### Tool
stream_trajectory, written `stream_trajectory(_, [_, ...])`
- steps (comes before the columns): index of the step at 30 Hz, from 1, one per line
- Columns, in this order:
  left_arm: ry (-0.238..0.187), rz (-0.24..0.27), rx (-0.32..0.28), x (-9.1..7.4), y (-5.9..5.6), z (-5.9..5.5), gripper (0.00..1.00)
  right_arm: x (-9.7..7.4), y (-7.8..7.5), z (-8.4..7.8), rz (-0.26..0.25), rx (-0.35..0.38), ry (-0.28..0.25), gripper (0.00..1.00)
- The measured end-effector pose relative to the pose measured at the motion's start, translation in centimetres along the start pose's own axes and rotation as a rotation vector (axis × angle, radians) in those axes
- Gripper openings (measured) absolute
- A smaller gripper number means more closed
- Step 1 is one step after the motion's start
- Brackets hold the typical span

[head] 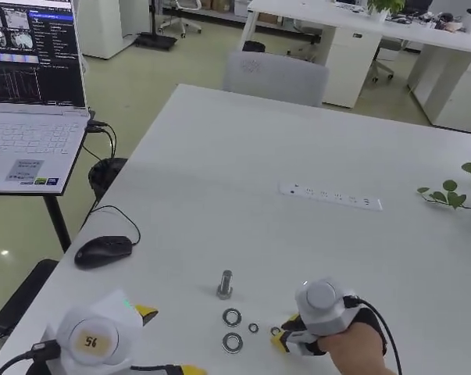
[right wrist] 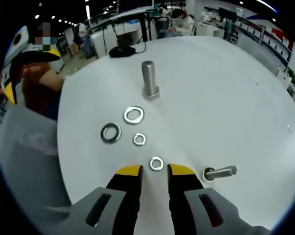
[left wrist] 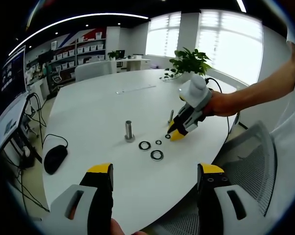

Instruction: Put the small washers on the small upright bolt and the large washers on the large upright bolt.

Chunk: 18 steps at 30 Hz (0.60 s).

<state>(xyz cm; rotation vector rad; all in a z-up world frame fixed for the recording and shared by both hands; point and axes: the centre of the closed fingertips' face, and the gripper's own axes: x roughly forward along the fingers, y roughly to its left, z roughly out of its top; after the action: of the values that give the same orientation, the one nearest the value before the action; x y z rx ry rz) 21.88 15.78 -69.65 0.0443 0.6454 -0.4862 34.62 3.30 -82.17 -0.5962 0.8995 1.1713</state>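
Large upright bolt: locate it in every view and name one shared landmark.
Head view: large upright bolt low centre.
Left gripper view: just left of centre, left of the right claw.
Right gripper view: upper centre.
Shared landmark: two large washers lying beside it.

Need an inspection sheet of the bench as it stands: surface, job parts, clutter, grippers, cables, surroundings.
Surface: white table, no spills or marks seen.
Job's things: large bolt upright, no washers on it; small bolt upright beside the right gripper; two large washers and two small washers lying flat on the table.
Clutter: mouse, power strip, plant.
Grippers: left gripper wide open, empty; right gripper jaws narrowly apart, empty, tips just short of a small washer.
Cables: mouse cable; lead from the right gripper.
Surroundings: laptop on a side stand, chair, office desks.
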Motion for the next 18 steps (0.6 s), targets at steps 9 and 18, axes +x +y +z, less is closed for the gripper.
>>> stream_trajectory(9, [-0.002,-0.004,0.003,0.21,-0.08,0.16,0.69,0.15,-0.38,-0.01,-0.005,-0.017,0.024,0.2])
stream_trajectory(18, [0.002,-0.007,-0.002,0.33,-0.17,-0.08,0.69,0.53,-0.19,0.31,-0.019,-0.062,0.058,0.19])
